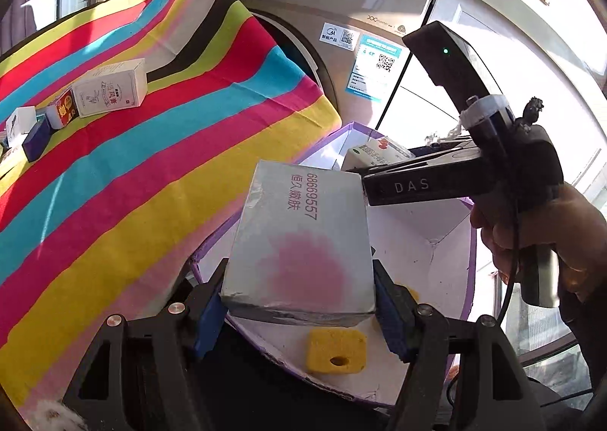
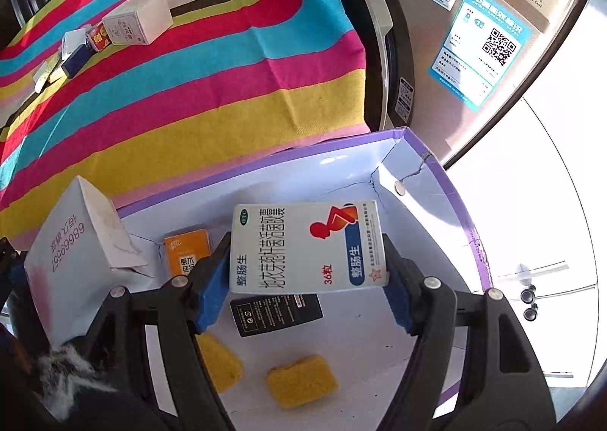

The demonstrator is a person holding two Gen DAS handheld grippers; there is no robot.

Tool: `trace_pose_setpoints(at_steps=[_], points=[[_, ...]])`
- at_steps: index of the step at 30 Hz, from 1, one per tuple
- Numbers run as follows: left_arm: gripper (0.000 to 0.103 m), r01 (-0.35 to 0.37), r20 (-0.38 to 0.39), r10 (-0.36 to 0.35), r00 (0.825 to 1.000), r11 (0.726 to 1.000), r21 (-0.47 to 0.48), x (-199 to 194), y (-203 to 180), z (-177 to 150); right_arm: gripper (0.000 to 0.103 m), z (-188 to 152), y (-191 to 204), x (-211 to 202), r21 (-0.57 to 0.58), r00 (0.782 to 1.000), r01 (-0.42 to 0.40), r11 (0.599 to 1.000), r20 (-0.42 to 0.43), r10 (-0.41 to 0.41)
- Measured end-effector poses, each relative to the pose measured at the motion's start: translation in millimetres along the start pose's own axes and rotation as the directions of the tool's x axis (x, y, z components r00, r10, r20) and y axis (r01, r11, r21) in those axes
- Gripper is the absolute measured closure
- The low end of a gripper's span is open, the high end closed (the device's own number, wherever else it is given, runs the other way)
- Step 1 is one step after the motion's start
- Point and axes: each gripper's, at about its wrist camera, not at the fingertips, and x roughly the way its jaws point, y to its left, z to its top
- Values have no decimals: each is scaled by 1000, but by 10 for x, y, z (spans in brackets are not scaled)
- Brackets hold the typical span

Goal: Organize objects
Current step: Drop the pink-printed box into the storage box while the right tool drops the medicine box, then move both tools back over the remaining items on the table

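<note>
Two boxes sit clamped between blue fingers over the purple-rimmed tray (image 2: 447, 181): the left gripper (image 1: 297, 302) grips a grey box (image 1: 299, 237), the right gripper (image 2: 307, 279) a white medicine box (image 2: 307, 245).

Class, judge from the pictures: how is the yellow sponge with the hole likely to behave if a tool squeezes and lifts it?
The yellow sponge looks porous, so it probably squashes rather than staying stiff. It likely weighs little for its size. Its flat, blocky shape on the purple-edged tray suggests it won't roll.
</note>
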Motion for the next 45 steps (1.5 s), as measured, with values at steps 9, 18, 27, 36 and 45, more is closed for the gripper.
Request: trace_pose_setpoints(at_steps=[9,18,27,36,45], points=[[20,35,13,-34,999,997,-72,-18,99,22,10,51,-58,-67,30,999,-7,1000,43,6],[20,-58,112,74,991,988,-144,-449,517,76,10,264,209,-242,-17,993,-60,998,106,61],[20,-157,141,205,969,944,-289,-821,1097,-86,8,517,864,-448,-127,972,-76,989,212,101],[20,-367,236,500,833,819,-442,-1376,1567,-255,0,557,1335,-1006,-113,861,49,992,508,15],[15,-290,234,520,821,734,-615,-1585,2150,-566,0,542,1683,-768,-194,901,-100,976,397,172]])
